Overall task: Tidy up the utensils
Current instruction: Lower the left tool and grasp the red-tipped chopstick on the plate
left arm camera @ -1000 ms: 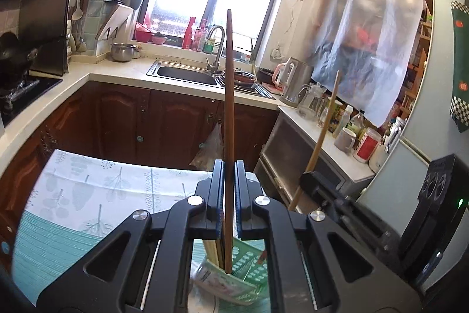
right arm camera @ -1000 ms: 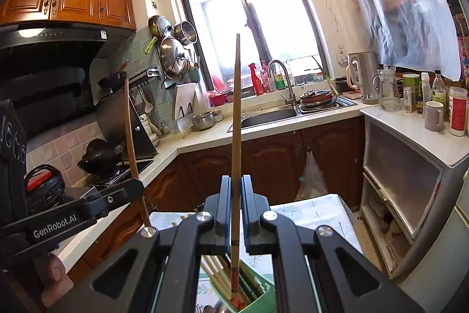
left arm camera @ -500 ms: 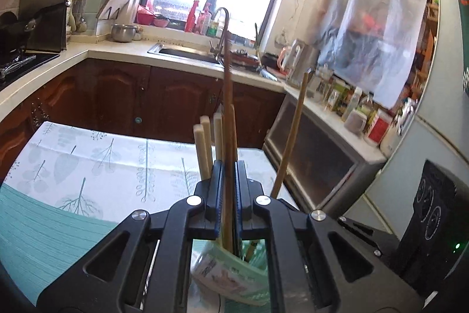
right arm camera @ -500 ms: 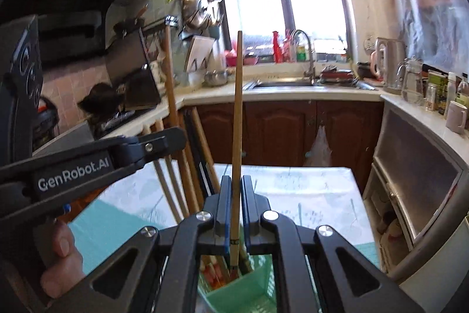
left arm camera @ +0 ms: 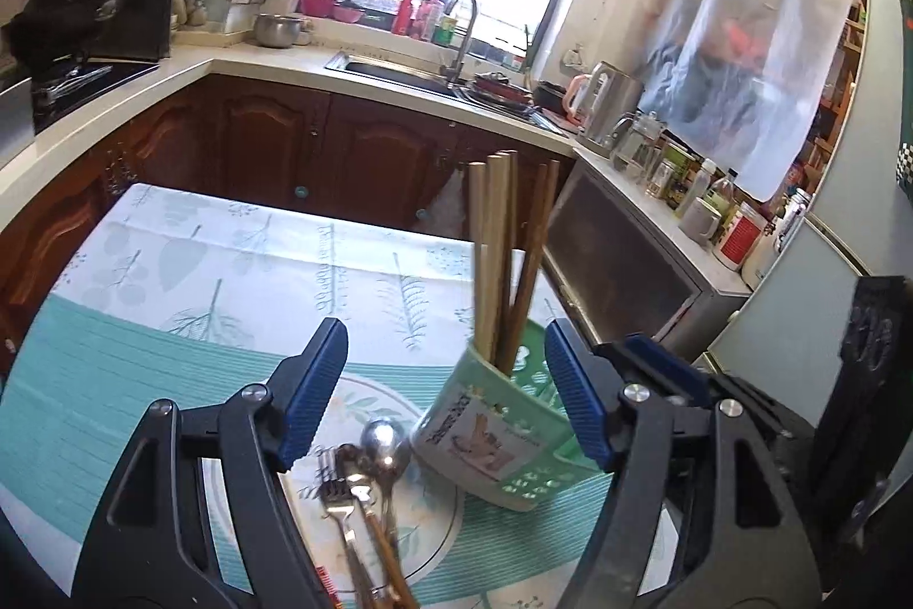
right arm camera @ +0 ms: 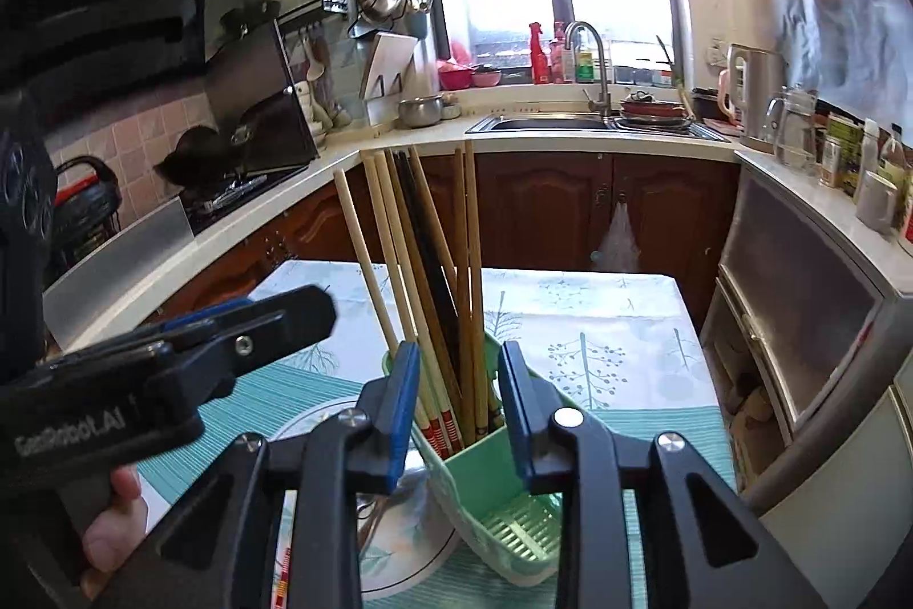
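Two black hand-held grippers with blue ribbed pads hang over the small table. The left gripper [left arm camera: 445, 386] stands wide, its jaws opening, nothing pressed between the pads; the green holder shows in the gap beyond them. The right gripper [right arm camera: 459, 409] is narrower, its jaws also opening, and the chopstick shafts rise in the gap without either pad pressing on them.

One pale green perforated plastic utensil holder [right arm camera: 502, 506] stands on the table, beside the plate's right edge. In it I count about eight long wooden chopsticks [right arm camera: 422, 266] from the right wrist view: pale round ones, darker brown ones, at least one black; two show red-striped tips low in the basket. They lean fanned out, tops apart. The holder's nearer compartment looks empty, its slotted floor bare.

One round white ceramic plate with a leaf pattern [left arm camera: 422, 540] carries shiny metal cutlery: one spoon [left arm camera: 381, 443], one fork [left arm camera: 336, 500], and at least one more handle, too tangled to count.

The teal-and-white leaf-print tablecloth [left arm camera: 200, 266] lies bare over its whole left and far parts, leaving open room there. On the right the table edge runs near a grey cabinet with a glass door [right arm camera: 799, 301], a tight gap.
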Demonstrator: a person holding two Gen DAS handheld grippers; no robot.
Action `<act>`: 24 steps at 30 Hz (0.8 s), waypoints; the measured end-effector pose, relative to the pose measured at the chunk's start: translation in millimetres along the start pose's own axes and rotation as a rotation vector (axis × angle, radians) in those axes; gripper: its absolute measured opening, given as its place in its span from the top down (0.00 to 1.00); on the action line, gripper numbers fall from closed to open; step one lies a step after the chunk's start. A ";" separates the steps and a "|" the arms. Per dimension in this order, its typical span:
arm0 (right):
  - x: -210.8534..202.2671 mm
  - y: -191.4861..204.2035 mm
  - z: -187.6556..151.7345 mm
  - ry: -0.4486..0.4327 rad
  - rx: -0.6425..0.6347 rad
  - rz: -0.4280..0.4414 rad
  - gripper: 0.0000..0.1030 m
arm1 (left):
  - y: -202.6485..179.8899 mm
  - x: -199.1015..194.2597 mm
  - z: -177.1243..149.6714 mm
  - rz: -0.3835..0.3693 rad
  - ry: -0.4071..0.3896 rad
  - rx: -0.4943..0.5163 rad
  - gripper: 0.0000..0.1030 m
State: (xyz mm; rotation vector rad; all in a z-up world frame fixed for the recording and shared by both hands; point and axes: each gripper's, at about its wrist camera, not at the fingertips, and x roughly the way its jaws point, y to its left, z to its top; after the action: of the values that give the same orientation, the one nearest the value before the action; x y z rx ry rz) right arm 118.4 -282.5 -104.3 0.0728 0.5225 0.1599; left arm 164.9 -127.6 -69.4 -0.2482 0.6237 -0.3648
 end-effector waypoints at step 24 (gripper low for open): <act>-23.8 76.9 -25.3 0.058 -0.012 0.059 0.71 | 90.4 -64.6 -61.8 0.177 0.125 -0.038 0.33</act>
State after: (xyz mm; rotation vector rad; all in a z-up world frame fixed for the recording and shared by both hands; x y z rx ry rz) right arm 75.1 -210.0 -106.0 0.0721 0.5779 0.2236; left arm 102.1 -26.6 -114.4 -0.2056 0.7705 -0.1996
